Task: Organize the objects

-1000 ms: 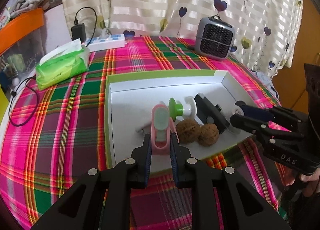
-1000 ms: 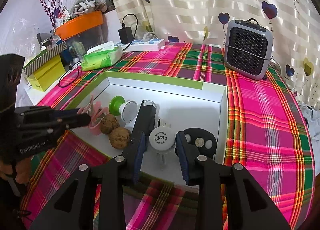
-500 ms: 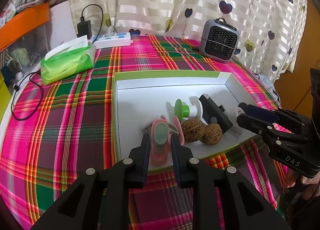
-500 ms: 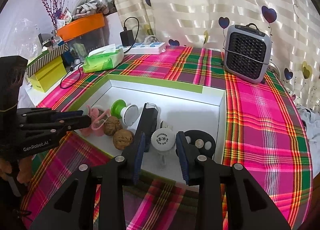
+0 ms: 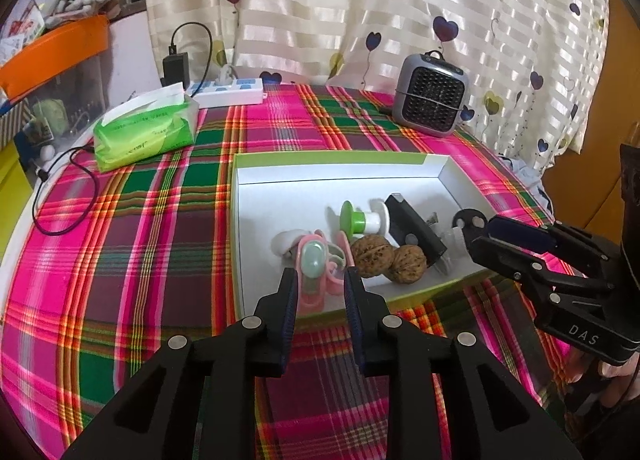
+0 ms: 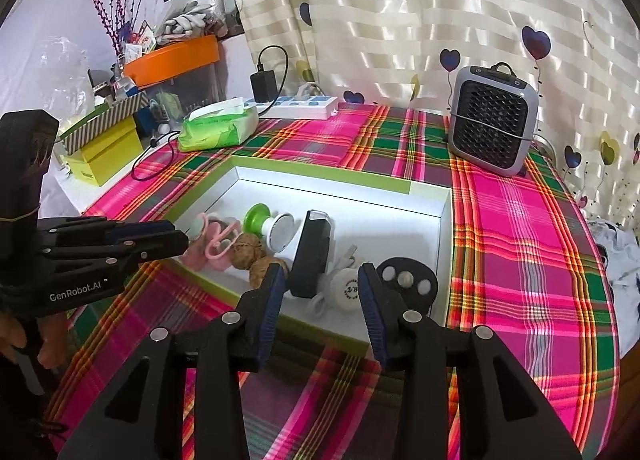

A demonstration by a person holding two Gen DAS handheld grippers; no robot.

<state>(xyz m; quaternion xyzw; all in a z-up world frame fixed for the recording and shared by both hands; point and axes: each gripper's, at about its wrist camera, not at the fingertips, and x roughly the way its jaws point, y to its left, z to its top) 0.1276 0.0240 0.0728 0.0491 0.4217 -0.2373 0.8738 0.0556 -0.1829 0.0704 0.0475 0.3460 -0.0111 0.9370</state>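
Note:
A white tray with a green rim [image 5: 328, 158] holds the items. My left gripper [image 5: 320, 286] hovers over its near edge, jaws opening. A pink clip with a mint pad [image 5: 311, 266] lies in the tray between the fingers, and the right pad is clear of it. My right gripper [image 6: 321, 280] is at the tray's near right corner, jaws opening. A white round ball [image 6: 345, 289] rests in the tray between them, next to the right finger and well clear of the left. Each gripper also shows in the other's view: right gripper [image 5: 486, 238], left gripper [image 6: 176, 234].
Also in the tray: two walnuts [image 5: 372, 256], a green-and-white spool [image 5: 360, 218], a black block [image 5: 414, 226] and a black holed disc [image 6: 408, 280]. On the plaid cloth stand a green tissue pack [image 5: 146, 132], a power strip [image 5: 228, 92] and a grey heater [image 5: 430, 100].
The left jaws have opened off the pink clip, which now lies lower in the tray. The right jaws have widened away from the white ball.

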